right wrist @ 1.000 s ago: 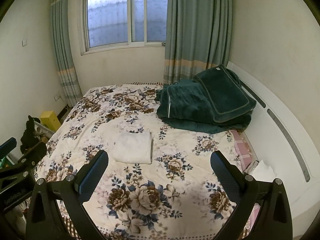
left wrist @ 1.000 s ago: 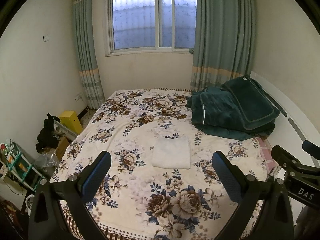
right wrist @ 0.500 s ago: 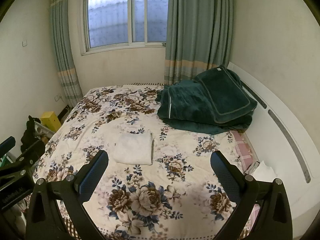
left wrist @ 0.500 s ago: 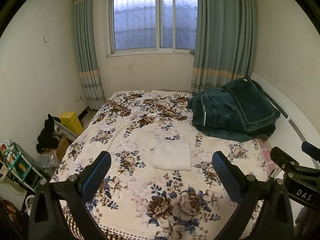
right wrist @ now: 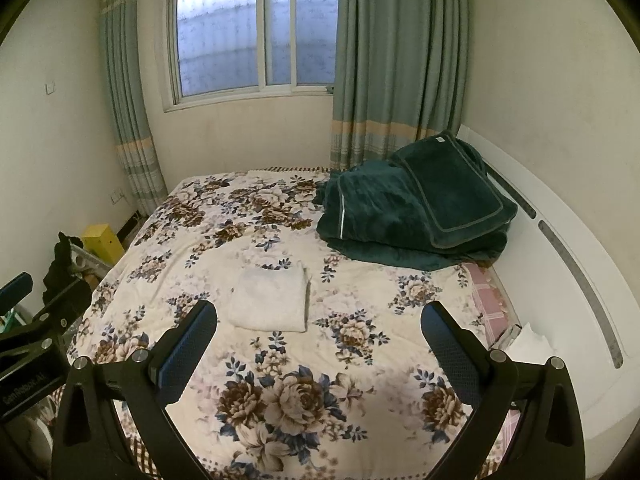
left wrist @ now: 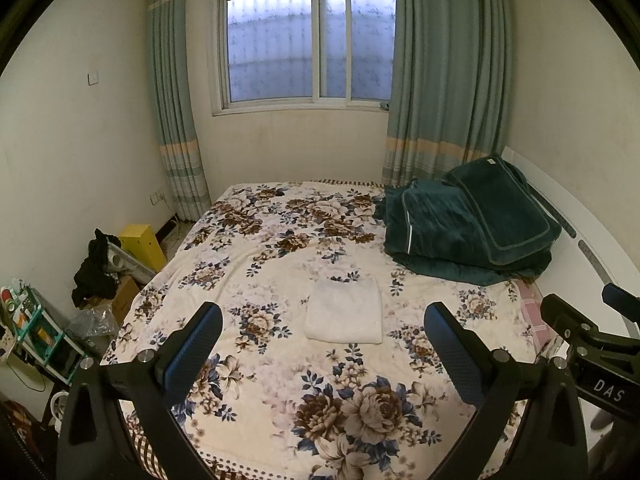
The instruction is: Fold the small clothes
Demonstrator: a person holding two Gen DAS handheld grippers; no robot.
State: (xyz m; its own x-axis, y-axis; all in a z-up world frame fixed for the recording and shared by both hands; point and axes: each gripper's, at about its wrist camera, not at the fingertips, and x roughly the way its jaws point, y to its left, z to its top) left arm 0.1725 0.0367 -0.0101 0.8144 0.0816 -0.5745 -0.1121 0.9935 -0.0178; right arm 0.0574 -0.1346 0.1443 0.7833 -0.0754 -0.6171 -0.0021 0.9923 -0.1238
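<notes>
A small white garment (left wrist: 344,312) lies folded into a neat rectangle in the middle of the floral bedspread (left wrist: 280,240); it also shows in the right wrist view (right wrist: 270,300). My left gripper (left wrist: 322,344) is open and empty, held above the near end of the bed, well short of the garment. My right gripper (right wrist: 318,344) is open and empty too, held to the right of the left one. Each gripper shows at the edge of the other's view.
A heap of dark green blankets (left wrist: 468,228) lies at the bed's far right against the white headboard (right wrist: 560,248). A yellow box (left wrist: 144,244), dark clothes and a cluttered rack (left wrist: 28,336) stand on the floor at the left. Window and curtains are behind.
Both views have tilted slightly so the bed sits a little lower in frame. The folded garment has not moved and both grippers stay open.
</notes>
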